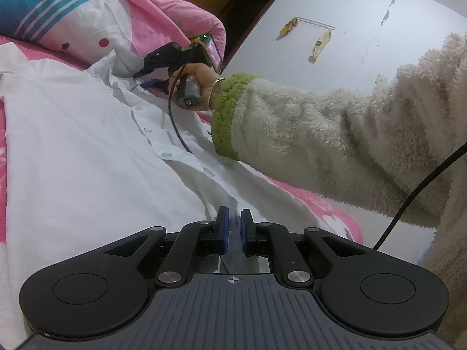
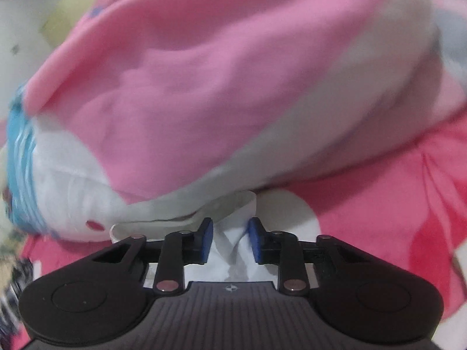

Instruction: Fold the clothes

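The left tongs (image 1: 235, 230) point forward with their 2 blue pads (image 1: 224, 229) nearly together, a thin fold of white cloth pinched between them. The right tongs (image 2: 230, 240) stand wider apart with white cloth bunched between the pads. The right hand (image 1: 201, 77) grips its handle, arm outstretched in a fleece sleeve (image 1: 306, 134).

A pink bedsheet (image 1: 321, 201) covers the bed. A bunched quilt (image 1: 163, 14), pink with white and blue-striped patches, lies at the far edge. On the white wall (image 1: 364, 43) hangs a hook rail (image 1: 316, 24) with two cloths. A brown doorway (image 1: 245, 14) stands beyond.
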